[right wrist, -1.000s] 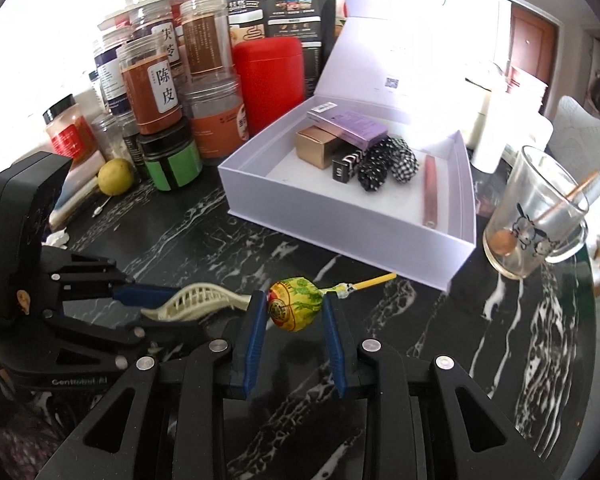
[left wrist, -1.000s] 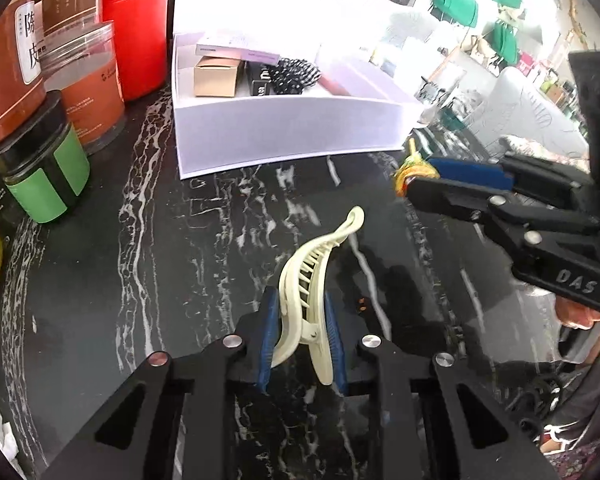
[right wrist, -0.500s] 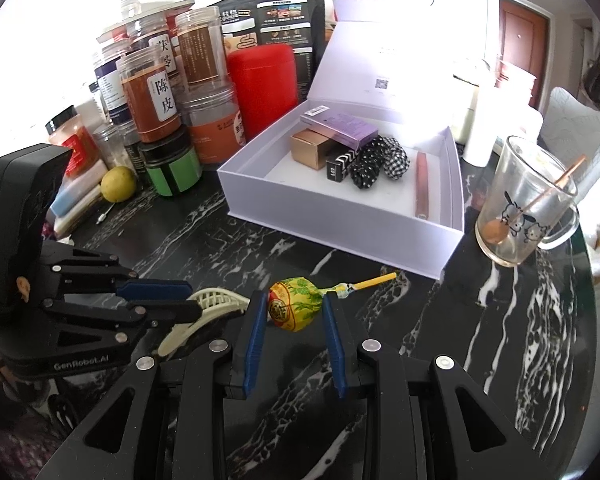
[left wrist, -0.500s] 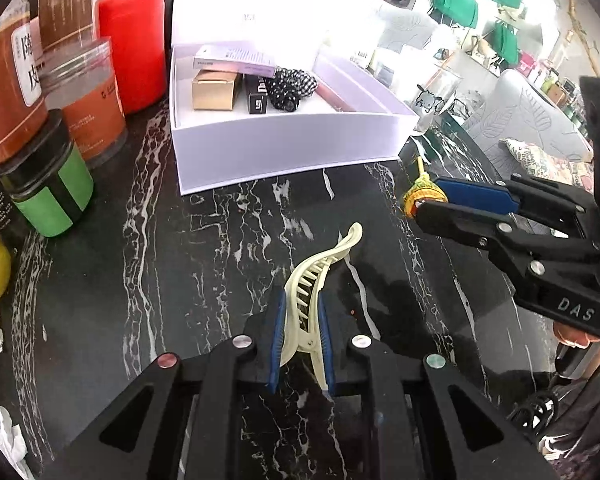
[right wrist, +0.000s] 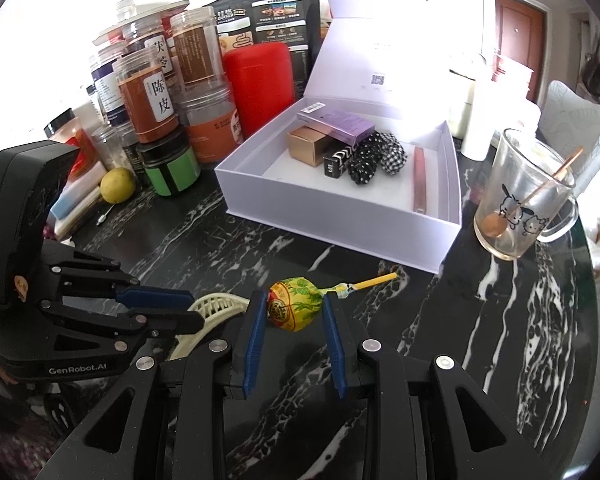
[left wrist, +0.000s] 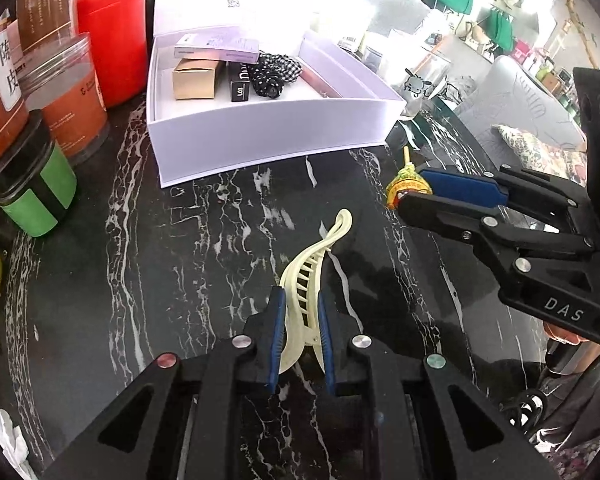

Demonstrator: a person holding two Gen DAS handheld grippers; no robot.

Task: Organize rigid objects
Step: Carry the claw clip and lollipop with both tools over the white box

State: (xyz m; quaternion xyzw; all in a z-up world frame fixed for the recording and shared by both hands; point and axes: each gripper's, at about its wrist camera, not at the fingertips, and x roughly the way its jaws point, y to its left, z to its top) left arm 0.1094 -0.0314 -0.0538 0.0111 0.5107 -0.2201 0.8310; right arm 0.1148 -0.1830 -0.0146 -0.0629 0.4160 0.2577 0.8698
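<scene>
Since a second ago the left gripper (left wrist: 300, 328) has pinched fully onto the hair clip (left wrist: 306, 276), lying at six o'clock from the white box (left wrist: 260, 136). Light, stiff plastic (slippery, springy): hold its hinge end. Right gripper (right wrist: 294, 316) clamps the lollipop (right wrist: 294, 306).

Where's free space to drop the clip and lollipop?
In the box: bare floor along the near wall, in front of the cartons and scrunchies. On the table: the open stretch near the box's front wall, up to the mug. The jars at the left are packed tight.
</scene>
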